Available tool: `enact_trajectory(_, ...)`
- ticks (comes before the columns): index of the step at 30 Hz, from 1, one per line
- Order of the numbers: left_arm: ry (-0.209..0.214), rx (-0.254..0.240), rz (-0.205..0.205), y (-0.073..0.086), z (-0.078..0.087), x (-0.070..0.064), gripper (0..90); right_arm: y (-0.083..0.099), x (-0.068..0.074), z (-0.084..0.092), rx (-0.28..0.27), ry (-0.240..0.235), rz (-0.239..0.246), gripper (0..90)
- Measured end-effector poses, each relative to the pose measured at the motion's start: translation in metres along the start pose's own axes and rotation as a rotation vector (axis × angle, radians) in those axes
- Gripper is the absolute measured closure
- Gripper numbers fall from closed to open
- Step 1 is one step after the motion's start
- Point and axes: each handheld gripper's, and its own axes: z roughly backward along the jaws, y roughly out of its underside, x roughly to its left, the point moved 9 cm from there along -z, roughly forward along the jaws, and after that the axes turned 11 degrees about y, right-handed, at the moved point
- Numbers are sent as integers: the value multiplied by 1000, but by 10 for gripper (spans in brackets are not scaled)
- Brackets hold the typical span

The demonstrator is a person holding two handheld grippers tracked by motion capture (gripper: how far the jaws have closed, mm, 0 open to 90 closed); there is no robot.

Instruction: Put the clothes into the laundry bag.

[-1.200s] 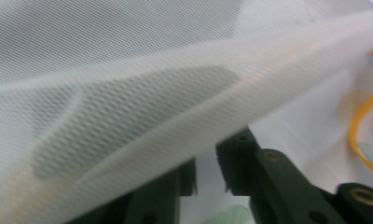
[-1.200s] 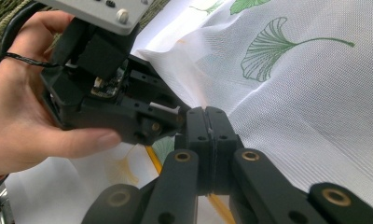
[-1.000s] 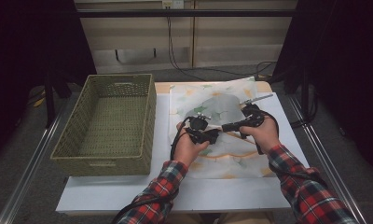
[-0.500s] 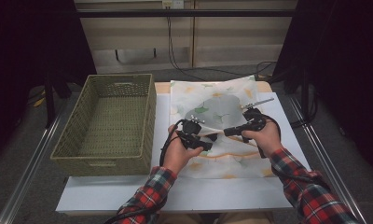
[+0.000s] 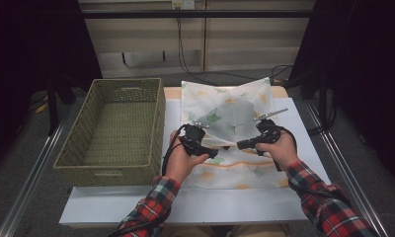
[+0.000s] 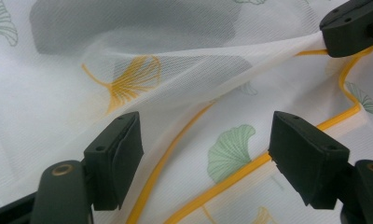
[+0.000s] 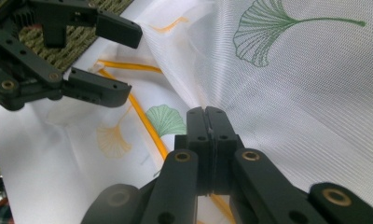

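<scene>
Pinching a fold of the sheer mesh bag [image 5: 230, 123], the right hand-held gripper [image 7: 206, 122] is clenched on the fabric just beside its yellow zipper line [image 6: 152, 175], and lifts it into a taut ridge. The bag, white with green and yellow ginkgo leaves, lies spread on the white surface [image 5: 185, 207], right of the woven basket [image 5: 114, 131], which looks empty. The left hand-held gripper [image 6: 205, 156] hangs released, jaws wide apart, over the zipper line and a green leaf, touching no cloth as far as the left gripper view shows.

The step in hand seems to be getting a second hold near the opening. To do it well, the right side should keep its tension steady so the top layer stays raised, while the left closes on one layer only, close to the yellow edge. Mesh this thin slips and bunches easily; a deep bite would likely catch both layers.
</scene>
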Motion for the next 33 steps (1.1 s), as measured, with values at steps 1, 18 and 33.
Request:
enact_trajectory(1, -2, 16, -16, 1, 1, 2, 245, 1, 0, 0, 5, 3, -2, 900)
enact_trajectory(18, -24, 28, 0, 5, 6, 12, 133, 18, 0, -7, 26, 4, 23, 900)
enact_trajectory(33, -40, 25, 33, 7, 11, 14, 57, 22, 0, -10, 12, 22, 46, 894)
